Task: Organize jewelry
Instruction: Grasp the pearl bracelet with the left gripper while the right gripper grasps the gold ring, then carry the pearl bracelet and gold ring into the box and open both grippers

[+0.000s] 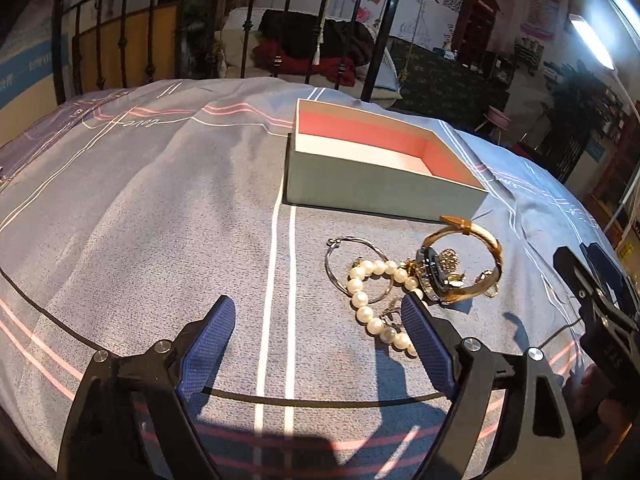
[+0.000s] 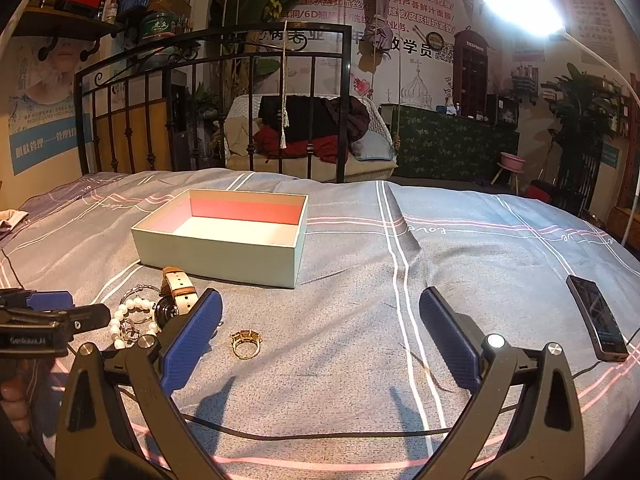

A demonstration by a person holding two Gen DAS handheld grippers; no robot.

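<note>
Bedspread, grey-blue with pink and white stripes (image 2: 460,248), is carrying everything; an iron bed frame (image 2: 208,60) is standing behind it. Landmark: the open box (image 2: 224,252), pale green outside, pink inside, nothing visible in it.

Jewelry is lying in a heap just in front of the box's near wall:
- pearl bracelet (image 1: 370,300), curling loose; beads smooth, likely slippery, string limp. Best pinched across two or three beads.
- thin silver bangle (image 1: 352,268) partly under the pearls; stiff, light, likely to skate on cloth.
- watch (image 1: 448,268) with tan strap, touching the pearls; heaviest piece, glass face fragile. Strap looks the safer hold.
- gold ring (image 2: 245,343) lying apart from the heap, farther from the box; small, rigid, best gripped across the band.

Left hand-held gripper (image 1: 316,320) is hovering in front of the heap, jaws wide apart, one pad beside the pearls. Right hand-held gripper (image 2: 320,320) is likewise spread wide, holding nothing, the ring between its pads in view.

A phone (image 2: 598,316) is lying well to the box's right.
</note>
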